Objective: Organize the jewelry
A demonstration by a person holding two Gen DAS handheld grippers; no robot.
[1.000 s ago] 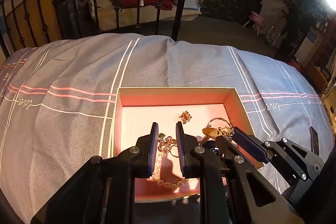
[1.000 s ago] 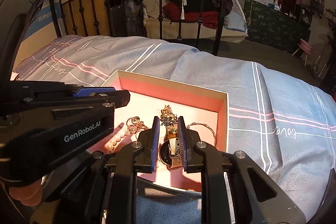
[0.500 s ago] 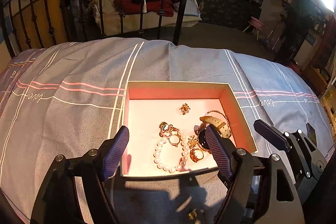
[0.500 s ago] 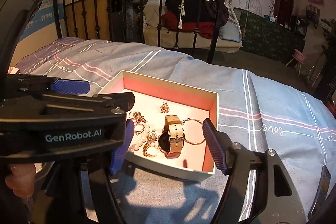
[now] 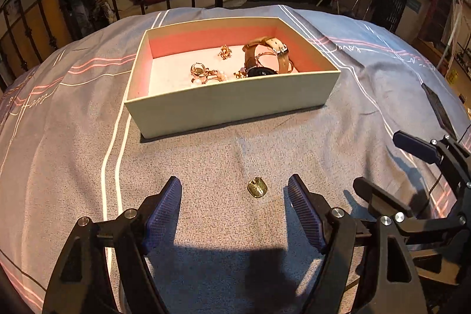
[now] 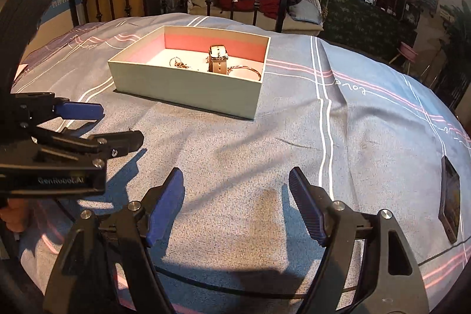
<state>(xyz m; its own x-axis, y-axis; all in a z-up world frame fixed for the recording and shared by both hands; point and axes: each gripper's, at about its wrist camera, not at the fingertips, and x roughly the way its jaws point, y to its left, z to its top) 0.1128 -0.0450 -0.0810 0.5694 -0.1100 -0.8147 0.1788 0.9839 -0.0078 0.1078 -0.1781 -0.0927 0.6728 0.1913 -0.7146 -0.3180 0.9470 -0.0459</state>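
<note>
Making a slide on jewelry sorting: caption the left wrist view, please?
Open left hand-held gripper hovers over a small gold pendant on the grey bedspread, near the pink-lined cardboard box.

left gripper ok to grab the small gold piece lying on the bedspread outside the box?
Probably yes. The gold piece lies alone on the bedspread, just ahead of the left gripper, nearly in line with the gap between its open, empty jaws. The box sits farther off; nothing blocks the way.

Left tool [image 5: 234,203], right tool [image 6: 236,197]: agape (empty)
</note>
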